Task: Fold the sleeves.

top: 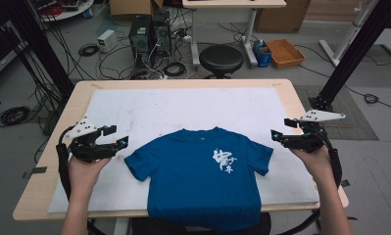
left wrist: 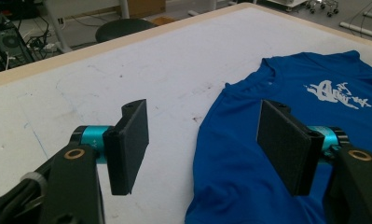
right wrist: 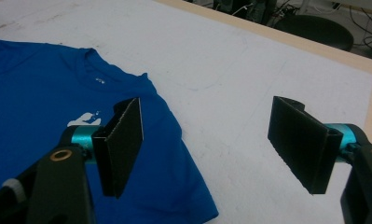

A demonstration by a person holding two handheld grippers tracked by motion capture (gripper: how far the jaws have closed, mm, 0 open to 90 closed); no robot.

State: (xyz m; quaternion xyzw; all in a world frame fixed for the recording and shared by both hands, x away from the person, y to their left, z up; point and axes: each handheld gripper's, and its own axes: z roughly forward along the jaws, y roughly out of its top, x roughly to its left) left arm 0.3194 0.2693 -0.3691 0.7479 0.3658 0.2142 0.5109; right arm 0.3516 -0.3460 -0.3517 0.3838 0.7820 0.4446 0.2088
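A: High view gives the full layout: blue T-shirt (top: 203, 178) flat on the white mat (top: 193, 107) of the bench (top: 46, 196), collar to the far side, hem hanging over the near edge. White print (top: 223, 161) on the chest. Floor beyond has a black stool (top: 221, 59), PC towers (top: 149, 34) and loose cables. None of that floor clutter is clear from the tool cameras apart from the stool.

B: What do the tool views add?

A: Close detail. Left gripper view shows the shirt's left shoulder and sleeve passing under the line of the pads (left wrist: 127, 147), plus faint marks on the mat. Right gripper view shows the collar, the right sleeve edge and bare mat between the jaws.

B: Shirt relative to the tools?

A: It lies between them. Left tool (top: 115, 137) sits just left of the left sleeve, right tool (top: 280, 133) just right of the right sleeve. Both near the cloth, apart from it.

B: Jaw state?

A: Both tools wide apart, nothing between the pads, nothing touched. Each is held in one hand, left hand (top: 85, 169) and right hand (top: 313, 159), above the mat.
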